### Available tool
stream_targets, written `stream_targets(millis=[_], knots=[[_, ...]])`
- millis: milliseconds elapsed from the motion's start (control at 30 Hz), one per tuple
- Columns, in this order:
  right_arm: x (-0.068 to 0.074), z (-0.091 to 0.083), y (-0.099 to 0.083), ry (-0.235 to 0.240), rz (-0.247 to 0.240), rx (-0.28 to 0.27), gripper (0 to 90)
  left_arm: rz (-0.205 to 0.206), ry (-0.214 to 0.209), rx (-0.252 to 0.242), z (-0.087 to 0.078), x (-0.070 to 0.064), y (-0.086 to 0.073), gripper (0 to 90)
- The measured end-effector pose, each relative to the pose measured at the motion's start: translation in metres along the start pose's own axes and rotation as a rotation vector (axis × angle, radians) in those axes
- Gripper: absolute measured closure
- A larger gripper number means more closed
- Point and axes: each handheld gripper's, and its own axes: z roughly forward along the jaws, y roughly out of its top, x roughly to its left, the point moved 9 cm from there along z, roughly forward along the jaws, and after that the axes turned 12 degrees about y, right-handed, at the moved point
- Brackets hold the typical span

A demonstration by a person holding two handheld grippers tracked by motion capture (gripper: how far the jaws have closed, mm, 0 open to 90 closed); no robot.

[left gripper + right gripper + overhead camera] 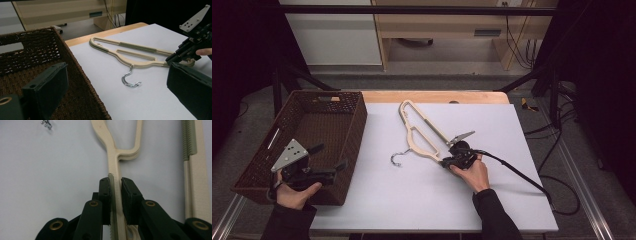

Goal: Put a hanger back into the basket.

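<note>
White sheet (422, 195) covers the table. Woven brown basket (319, 122) sits at 9 o'clock. Beige hanger (419, 132) lies flat at centre, its metal hook (398, 159) pointing to 7 o'clock. Left gripper (319, 165) hovers over the basket's near corner, jaws spread wide, holding nothing. Right gripper (115, 195) pinches the hanger's arm near its end, jaws nearly closed.

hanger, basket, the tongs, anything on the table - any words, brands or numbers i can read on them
None: no readable text in any view.
The hanger bears no print, only ribbed grip strips.
The basket is plain weave.
The right tongs, closed on the hanger's arm, and the left tongs show screws and brass rivets, no lettering.
The cabinet's dark handle plate is too blurred to tell.
</note>
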Motion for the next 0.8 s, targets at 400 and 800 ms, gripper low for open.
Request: stream_targets(millis=[400, 800], knots=[[0.0084, -0.0053, -0.0024, 0.019, 0.017, 0.005, 79.8, 0.006, -0.005, 0.000, 0.0005, -0.0028, 0.0001, 3.4], [0.0078, -0.0034, 0.0009, 0.040, -0.011, -0.040, 79.8, 0.012, -0.008, 0.003, 0.0020, -0.0056, -0.0005, 3.5]])
